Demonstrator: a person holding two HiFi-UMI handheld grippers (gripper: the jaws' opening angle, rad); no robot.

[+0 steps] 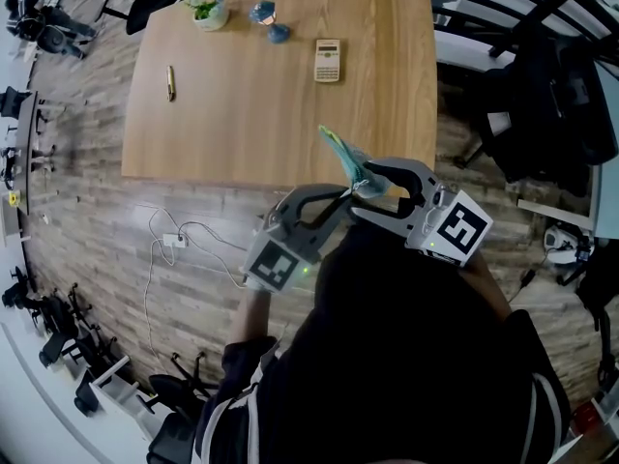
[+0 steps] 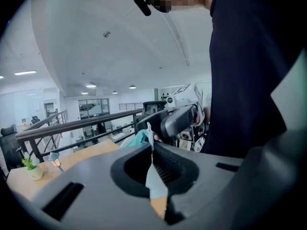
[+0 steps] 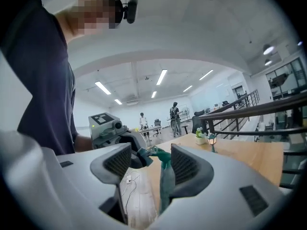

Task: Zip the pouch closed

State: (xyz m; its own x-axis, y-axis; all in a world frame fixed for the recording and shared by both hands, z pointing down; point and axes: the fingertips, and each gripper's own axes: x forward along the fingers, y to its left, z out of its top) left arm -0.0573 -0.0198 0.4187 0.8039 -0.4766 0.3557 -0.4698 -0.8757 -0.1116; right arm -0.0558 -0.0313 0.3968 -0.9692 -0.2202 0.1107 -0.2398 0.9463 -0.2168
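The person is holding both grippers up close to the body, and the teal pouch [image 1: 340,151] is hanging in the air off the table [image 1: 251,114], showing over its near edge towards the near right corner. The calculator [image 1: 328,60] and the small plant pot [image 1: 208,13] are sitting well apart from it by the far edge. The left gripper [image 2: 152,150] is clamping a thin edge of the pouch [image 2: 156,181], its jaws pressed together on the fabric. The right gripper [image 3: 146,162] is standing with its jaws wide apart; the pouch [image 3: 165,181] is dangling between them, close to one pad but not pinched. Whether the zip is already drawn I cannot tell, as no view is showing the slider. As I judge it, the pouch is depending on the left pinch alone, so any slackening there is risking a drop past the table's near edge to the floor. The right jaws, if closing where they are now, are likely to be catching loose cloth instead of the zip pull, bunching the fabric and jamming the zip.
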